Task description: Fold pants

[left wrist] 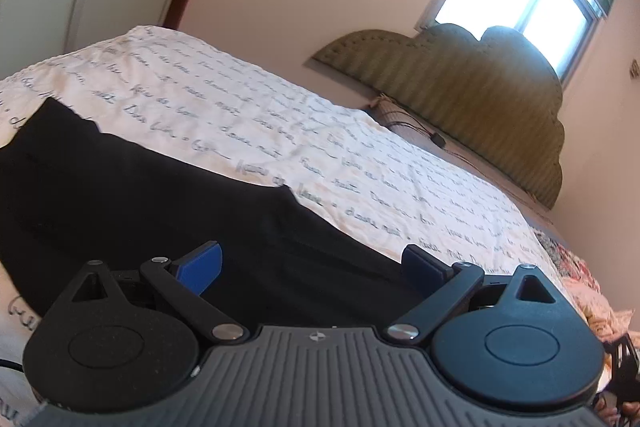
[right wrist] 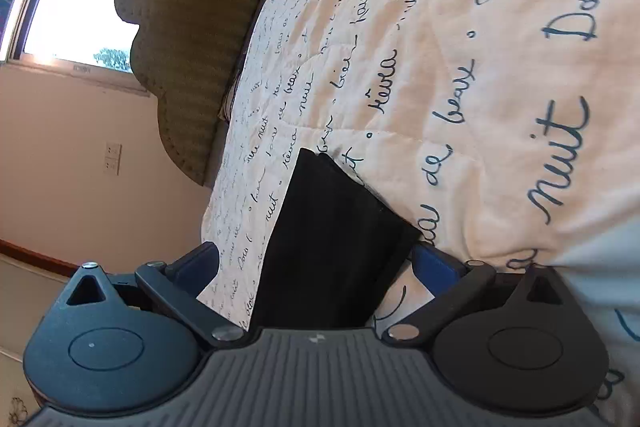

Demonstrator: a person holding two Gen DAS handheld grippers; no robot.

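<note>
I see the black pants (left wrist: 132, 187) lying on the bed's script-printed quilt (left wrist: 280, 123). My left claw (left wrist: 312, 267) and right claw (right wrist: 316, 263) both gape wide over them, headboard (left wrist: 480, 99) beyond.

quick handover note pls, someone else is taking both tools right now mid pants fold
Left tool: open, holding nothing, low over the black pants.
Right tool: open, its fingers either side of a narrow end of the pants, not closed on it.
The pants lie flat on the bedspread with handwriting print, headboard beyond.
Done: pants laid out; I cannot tell whether any fold is made.
Left: grip the cloth, fold and smooth it.
</note>
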